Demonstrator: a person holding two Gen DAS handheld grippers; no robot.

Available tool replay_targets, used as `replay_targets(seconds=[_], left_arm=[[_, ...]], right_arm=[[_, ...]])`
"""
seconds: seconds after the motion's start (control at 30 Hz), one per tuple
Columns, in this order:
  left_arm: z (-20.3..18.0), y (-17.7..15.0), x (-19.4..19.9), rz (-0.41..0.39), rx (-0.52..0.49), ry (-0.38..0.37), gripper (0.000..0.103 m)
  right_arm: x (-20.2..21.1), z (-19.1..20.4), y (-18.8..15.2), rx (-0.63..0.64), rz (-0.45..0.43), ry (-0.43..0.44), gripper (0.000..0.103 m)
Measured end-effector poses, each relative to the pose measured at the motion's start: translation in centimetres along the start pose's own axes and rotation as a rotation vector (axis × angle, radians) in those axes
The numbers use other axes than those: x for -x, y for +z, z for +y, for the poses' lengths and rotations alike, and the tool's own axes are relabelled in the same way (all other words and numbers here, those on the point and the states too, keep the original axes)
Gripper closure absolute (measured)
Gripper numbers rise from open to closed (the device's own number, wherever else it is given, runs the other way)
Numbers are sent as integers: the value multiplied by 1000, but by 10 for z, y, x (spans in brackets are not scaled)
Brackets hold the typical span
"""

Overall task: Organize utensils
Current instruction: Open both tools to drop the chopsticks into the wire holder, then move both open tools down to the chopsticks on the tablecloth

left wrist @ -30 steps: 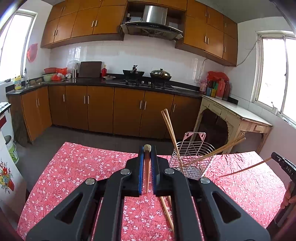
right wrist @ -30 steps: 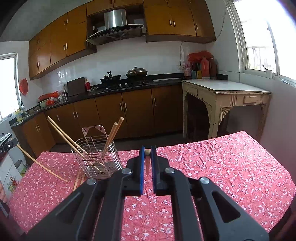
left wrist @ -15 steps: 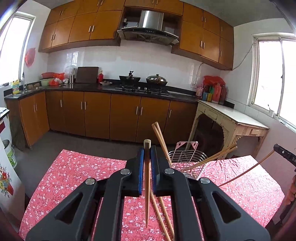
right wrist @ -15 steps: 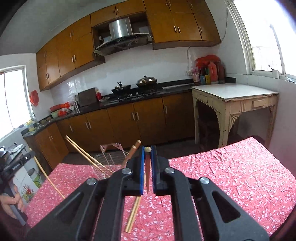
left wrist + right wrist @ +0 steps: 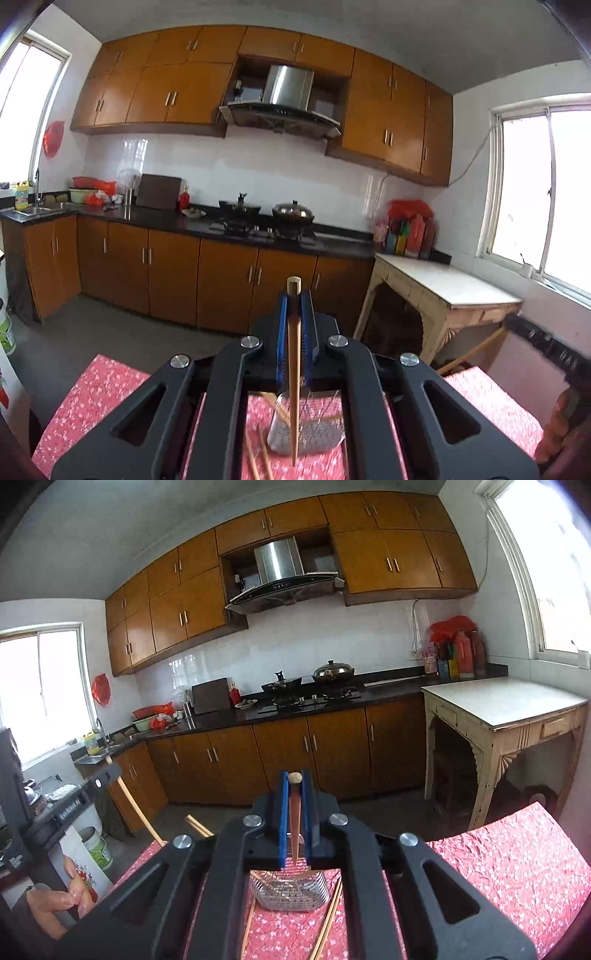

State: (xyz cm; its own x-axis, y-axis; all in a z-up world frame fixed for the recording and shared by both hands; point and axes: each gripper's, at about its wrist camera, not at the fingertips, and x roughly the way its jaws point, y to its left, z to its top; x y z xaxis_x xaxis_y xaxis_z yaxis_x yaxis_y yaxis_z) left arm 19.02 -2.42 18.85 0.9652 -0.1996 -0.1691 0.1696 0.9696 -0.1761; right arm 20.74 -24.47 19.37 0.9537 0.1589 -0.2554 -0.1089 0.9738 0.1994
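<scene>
Left gripper [image 5: 294, 314]: jaws pinched 1 chopstick [image 5: 293, 387], tip hanging above the wire basket [image 5: 317, 439]. Right gripper [image 5: 294, 794]: jaws pinched 1 second chopstick [image 5: 294, 823], likewise over the basket. Advised: align tips inside the rim, lower, release. Obstructions: leaning chopsticks [image 5: 197, 825] inside; loose chopsticks [image 5: 328, 919] on the red-clothed bench [image 5: 517, 864].

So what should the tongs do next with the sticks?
Probably lower them over the wire basket. Each tongs, left and right, pinches one chopstick hanging tip-down above the basket, and more chopsticks already stand inside.
</scene>
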Motion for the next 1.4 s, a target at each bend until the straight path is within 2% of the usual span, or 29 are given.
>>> replay_targets(seconds=[0.13,0.27,0.6,0.67,0.73,0.77,0.8,0.97,1.1,1.2,1.27,1.4], left_arm=[[-7,9,-23,-51,22,35,96],[-9,8,-52,-58,29,66,96],[3,-28,-109,71,50,87,95],[12,-30,-107,82,74,83,93],[19,-28,-102,81,82,94,72],[25,-27,-96,68,85,109,54],[29,-25,-90,55,84,118,49],[44,-23,-65,53,48,149,48],[65,-36,-39,72,32,180,46],[82,-55,-27,119,32,199,42],[91,-69,-24,154,18,211,40],[104,-124,-25,264,-35,231,37]], right_arm=[[-37,0,4,-4,51,-4,95],[-73,-8,-1,-26,122,15,95],[-134,-12,-22,-13,209,0,93],[-135,-15,-24,-13,198,-31,85],[-130,-23,-26,-36,179,-60,78],[-127,-27,-25,-46,174,-69,78],[-124,-32,-25,-55,169,-81,78],[-99,-57,-31,-69,142,-176,78],[-84,-82,-51,-78,164,-252,78],[-82,-97,-77,-71,204,-297,73],[-85,-103,-106,-64,260,-316,73],[-97,-99,-165,-55,368,-287,73]])
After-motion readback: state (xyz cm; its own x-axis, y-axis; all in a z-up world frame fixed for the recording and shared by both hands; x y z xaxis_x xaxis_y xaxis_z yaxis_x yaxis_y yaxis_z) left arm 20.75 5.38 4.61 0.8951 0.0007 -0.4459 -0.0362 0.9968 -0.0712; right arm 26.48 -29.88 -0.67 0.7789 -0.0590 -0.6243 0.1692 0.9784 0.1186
